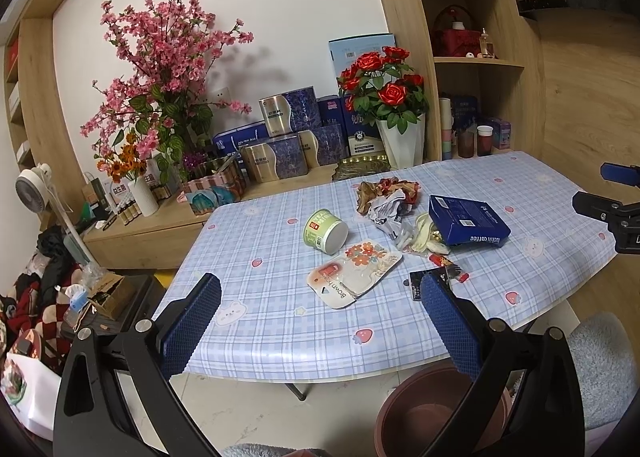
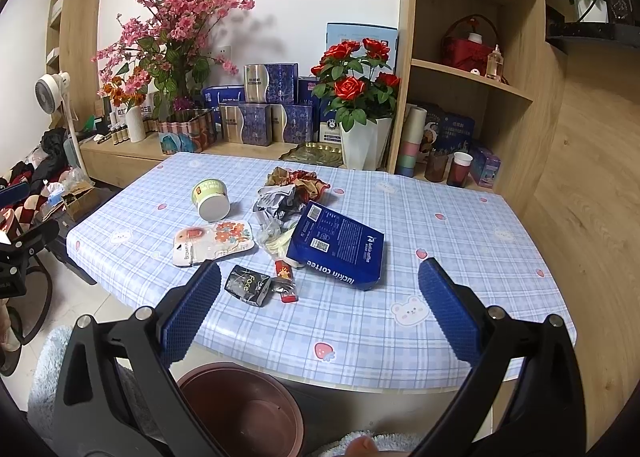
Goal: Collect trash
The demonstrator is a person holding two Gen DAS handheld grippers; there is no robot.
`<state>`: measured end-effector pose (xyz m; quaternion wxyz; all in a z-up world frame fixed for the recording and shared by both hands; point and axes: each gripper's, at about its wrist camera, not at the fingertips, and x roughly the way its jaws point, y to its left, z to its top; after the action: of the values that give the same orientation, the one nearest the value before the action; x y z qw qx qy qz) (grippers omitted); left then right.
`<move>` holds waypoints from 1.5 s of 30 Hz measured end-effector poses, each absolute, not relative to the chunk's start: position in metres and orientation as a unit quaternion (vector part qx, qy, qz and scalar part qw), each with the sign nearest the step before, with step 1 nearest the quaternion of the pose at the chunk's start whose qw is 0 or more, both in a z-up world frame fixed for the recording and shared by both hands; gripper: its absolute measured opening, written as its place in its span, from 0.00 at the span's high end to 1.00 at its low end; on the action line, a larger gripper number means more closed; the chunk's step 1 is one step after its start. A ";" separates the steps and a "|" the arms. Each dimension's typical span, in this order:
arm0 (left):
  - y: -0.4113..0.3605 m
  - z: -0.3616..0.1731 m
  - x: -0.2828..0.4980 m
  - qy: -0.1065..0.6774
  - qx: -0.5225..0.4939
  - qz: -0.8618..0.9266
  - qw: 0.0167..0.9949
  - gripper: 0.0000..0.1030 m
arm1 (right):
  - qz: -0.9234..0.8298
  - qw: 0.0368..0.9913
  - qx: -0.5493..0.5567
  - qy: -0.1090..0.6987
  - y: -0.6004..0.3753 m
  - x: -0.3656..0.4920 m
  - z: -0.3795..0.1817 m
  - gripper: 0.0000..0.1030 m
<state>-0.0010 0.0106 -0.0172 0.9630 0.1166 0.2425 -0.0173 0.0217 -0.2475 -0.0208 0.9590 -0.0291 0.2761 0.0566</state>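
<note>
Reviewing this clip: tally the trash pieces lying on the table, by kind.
Cups: 1, green paper cup
Boxes: 1, blue luckin coffee box
Flat packets: 3, floral card pack, black Face sachet, red sachet
Crumpled wrapper heaps: 1, wrapper heap
Total: 6

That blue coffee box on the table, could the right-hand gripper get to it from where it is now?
Probably yes. The right gripper is open and empty, and the blue coffee box lies just ahead of it. Only a small black packet and a red wrapper lie nearby, off to the side.

Blue plaid tablecloth, navy box
</note>
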 end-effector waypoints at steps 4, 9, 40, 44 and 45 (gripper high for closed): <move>0.008 -0.016 0.000 0.244 0.117 -0.017 0.963 0.05 | 0.056 0.959 -0.030 0.277 -0.247 0.021 -0.021 0.05; 0.008 -0.017 0.000 0.244 0.117 -0.017 0.963 0.05 | 0.056 0.959 -0.030 0.278 -0.247 0.021 -0.023 0.05; 0.011 -0.082 0.026 0.268 0.121 -0.048 0.955 0.05 | 0.058 0.943 -0.004 0.329 -0.259 0.044 -0.075 0.05; 0.018 -0.097 0.039 0.294 0.100 -0.052 0.949 0.05 | 0.052 0.942 -0.030 0.329 -0.256 0.055 -0.089 0.05; 0.020 -0.100 0.042 0.300 0.095 -0.055 0.947 0.05 | 0.052 0.941 -0.039 0.332 -0.255 0.058 -0.092 0.05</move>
<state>0.0420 0.0200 -0.1002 0.9475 0.0949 0.3004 -0.0549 0.0584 -0.2548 -0.0916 0.9410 -0.0386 0.3322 0.0523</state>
